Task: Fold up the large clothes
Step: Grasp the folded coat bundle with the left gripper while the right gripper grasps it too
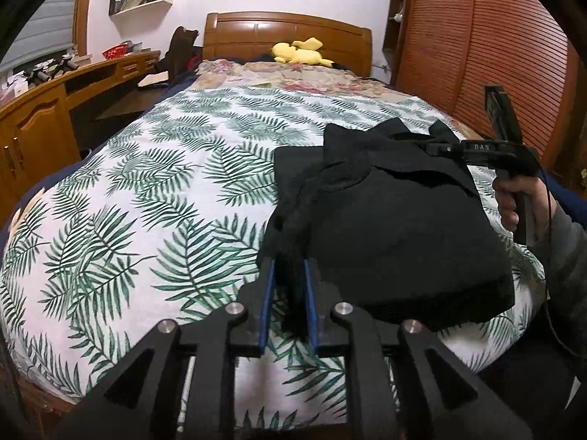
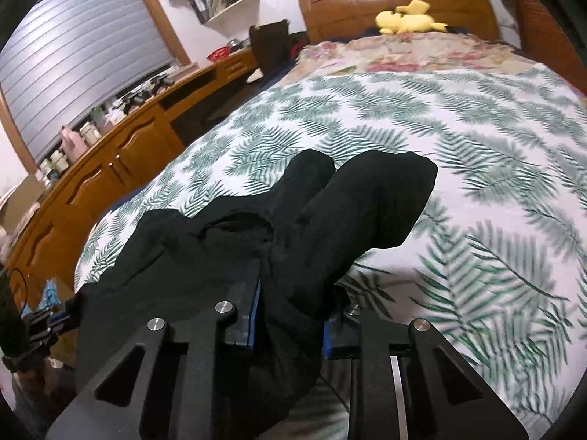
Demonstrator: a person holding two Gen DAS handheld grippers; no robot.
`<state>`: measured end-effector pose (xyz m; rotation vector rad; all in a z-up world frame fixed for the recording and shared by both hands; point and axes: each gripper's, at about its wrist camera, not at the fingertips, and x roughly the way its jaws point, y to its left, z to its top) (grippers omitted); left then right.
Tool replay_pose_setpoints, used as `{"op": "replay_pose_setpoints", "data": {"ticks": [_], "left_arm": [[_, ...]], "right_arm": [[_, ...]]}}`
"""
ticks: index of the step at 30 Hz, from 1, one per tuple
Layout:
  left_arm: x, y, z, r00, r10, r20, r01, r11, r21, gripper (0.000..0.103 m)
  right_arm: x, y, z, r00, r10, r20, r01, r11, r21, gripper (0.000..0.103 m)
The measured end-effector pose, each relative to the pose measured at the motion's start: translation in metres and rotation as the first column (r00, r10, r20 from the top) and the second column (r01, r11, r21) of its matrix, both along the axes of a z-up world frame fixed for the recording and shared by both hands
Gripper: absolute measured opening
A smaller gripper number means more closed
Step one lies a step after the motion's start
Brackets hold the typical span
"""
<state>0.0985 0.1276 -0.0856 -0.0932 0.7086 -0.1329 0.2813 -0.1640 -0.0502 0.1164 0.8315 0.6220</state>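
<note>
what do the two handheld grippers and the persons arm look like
Both the left gripper and the right gripper have black angular frames with triangular cut-outs, silver round bolts and blue finger pads. Seen from the side, the right gripper carries white lettering and a thin black cable. The person wears a grey sleeve.

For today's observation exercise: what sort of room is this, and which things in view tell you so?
Most likely a bedroom in a home. A bed with a leaf-print cover and a wooden headboard fills the view, a yellow plush toy lies near the headboard, and a wooden desk with cupboards runs along the wall.
</note>
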Motion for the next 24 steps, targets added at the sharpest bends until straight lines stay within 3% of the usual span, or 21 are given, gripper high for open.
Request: {"op": "replay_pose_setpoints", "data": {"ticks": [7,13,24], "left_arm": [[0.009,-0.013,-0.006,0.999,-0.035,-0.037,0.035,0.999,0.003,0.022],[0.025,-0.035,-0.015,0.994,-0.062,-0.090,0.064,0.998,0.021,0.024],[0.046,-0.058,-0.041,0.983,-0.036,-0.181,0.057,0.992,0.111,0.026]], "right_arm": [[-0.010,-0.038,-0.001,0.995,-0.099,-0.006,0.099,0.995,-0.028,0.023],[0.000,-0.041,-0.021,0.993,-0.111,-0.045,0.108,0.992,-0.064,0.023],[0.001,-0.041,-0.027,0.993,-0.113,-0.044,0.109,0.991,-0.080,0.026]]}}
